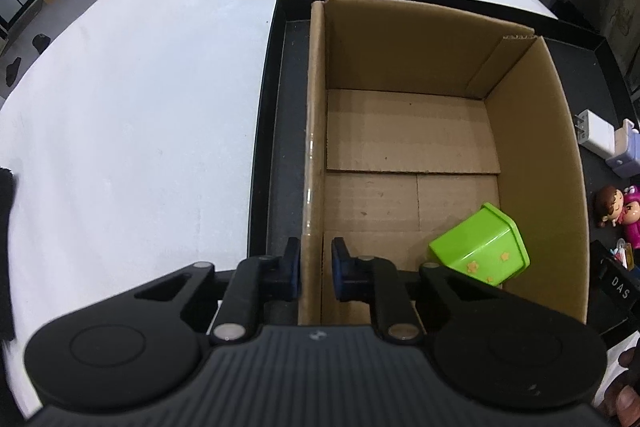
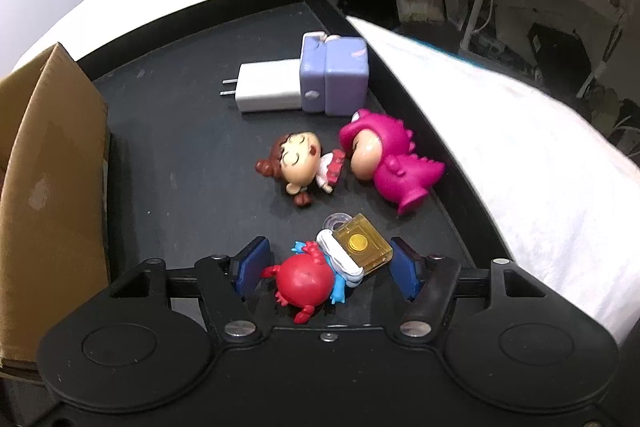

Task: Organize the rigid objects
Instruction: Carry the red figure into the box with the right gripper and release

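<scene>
An open cardboard box [image 1: 400, 47] stands in a black tray [image 1: 276, 147]. A green cup [image 1: 480, 247] with yellow stars lies tipped in the box's near right corner. My left gripper [image 1: 316, 267] is shut on the box's left wall, one pad on each side. In the right wrist view, a red crab toy [image 2: 306, 281] and a yellow translucent block [image 2: 362, 245] lie together on the tray floor [image 2: 180, 167]. My right gripper [image 2: 328, 267] straddles them, its left pad at the crab's claw and its right pad against the block.
Further along the tray lie a girl figurine [image 2: 296, 167], a pink dinosaur figure [image 2: 392, 159], a white charger [image 2: 268, 87] and a purple block [image 2: 336, 75]. The box's outer wall [image 2: 52, 167] rises at the left. White cloth [image 2: 520, 167] covers the table around the tray.
</scene>
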Tool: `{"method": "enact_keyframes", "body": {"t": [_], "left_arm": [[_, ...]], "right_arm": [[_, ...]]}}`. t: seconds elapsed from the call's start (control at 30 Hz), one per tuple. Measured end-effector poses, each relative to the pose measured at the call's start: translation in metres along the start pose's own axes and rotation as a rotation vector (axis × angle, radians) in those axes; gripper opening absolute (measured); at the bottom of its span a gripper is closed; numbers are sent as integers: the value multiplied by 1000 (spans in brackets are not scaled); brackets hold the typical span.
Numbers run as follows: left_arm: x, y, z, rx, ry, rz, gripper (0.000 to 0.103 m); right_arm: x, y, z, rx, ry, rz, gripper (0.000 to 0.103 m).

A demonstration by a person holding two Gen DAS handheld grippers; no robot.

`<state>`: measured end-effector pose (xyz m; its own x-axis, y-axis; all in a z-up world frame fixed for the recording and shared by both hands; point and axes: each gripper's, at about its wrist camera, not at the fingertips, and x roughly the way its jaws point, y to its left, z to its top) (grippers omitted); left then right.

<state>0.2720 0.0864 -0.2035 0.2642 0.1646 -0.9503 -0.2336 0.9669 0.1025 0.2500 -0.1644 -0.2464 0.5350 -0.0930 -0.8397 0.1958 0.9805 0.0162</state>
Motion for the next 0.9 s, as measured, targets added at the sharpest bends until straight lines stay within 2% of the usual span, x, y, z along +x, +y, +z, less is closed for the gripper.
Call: {"method": "enact_keyframes", "body": {"t": [0.17,0.53,0.9], "left_arm": [[-1,5,-1,-9,-7,-12,11],[0,8,-4,-7,-28,-24,11],[-3,20,-6,-40,-38,-100,11]], "right_arm": [[-9,-3,7,-12,-12,22,63],[-33,15,18,-102,-41,55,63],[-66,46,37,-210,-102,112,63]]}}
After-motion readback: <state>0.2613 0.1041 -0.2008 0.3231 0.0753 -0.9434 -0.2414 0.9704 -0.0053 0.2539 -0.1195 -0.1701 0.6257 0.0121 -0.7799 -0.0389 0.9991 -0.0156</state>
